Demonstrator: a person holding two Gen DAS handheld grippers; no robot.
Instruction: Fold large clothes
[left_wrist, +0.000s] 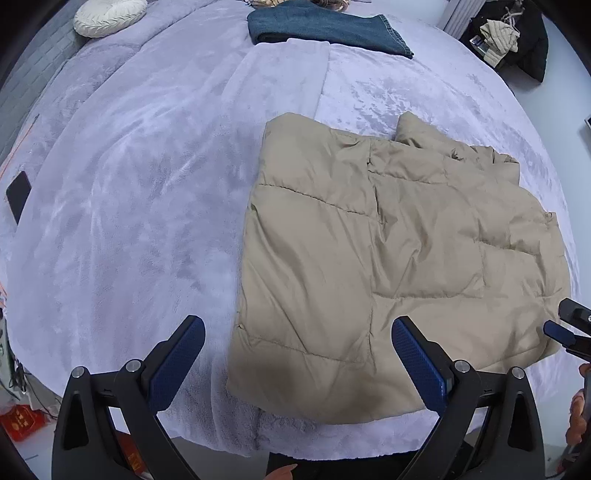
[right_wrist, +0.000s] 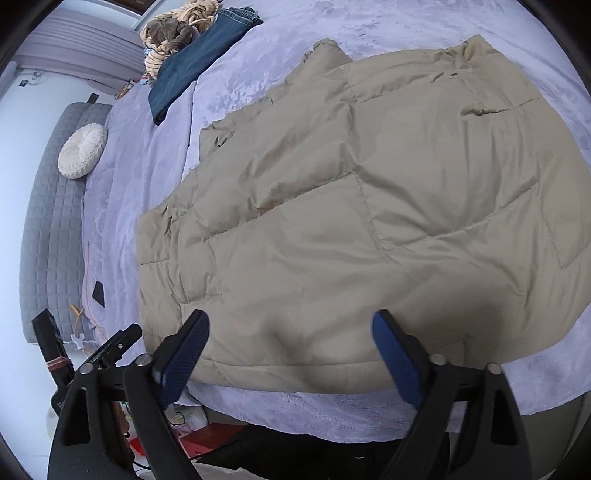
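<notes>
Jacket folded flat on bed, both grippers spread wide above its near edge, nothing held.

Left gripper: fingers wide apart, jacket's near-left corner lies between them, left finger over bare blanket, right finger over tan fabric, no contact visible. Right gripper: fingers wide apart, jacket's near hem between and just beyond the tips, no pinch. Past the fingertips at far end of bed: folded jeans, round white cushion. Phone far left of left finger.
</notes>
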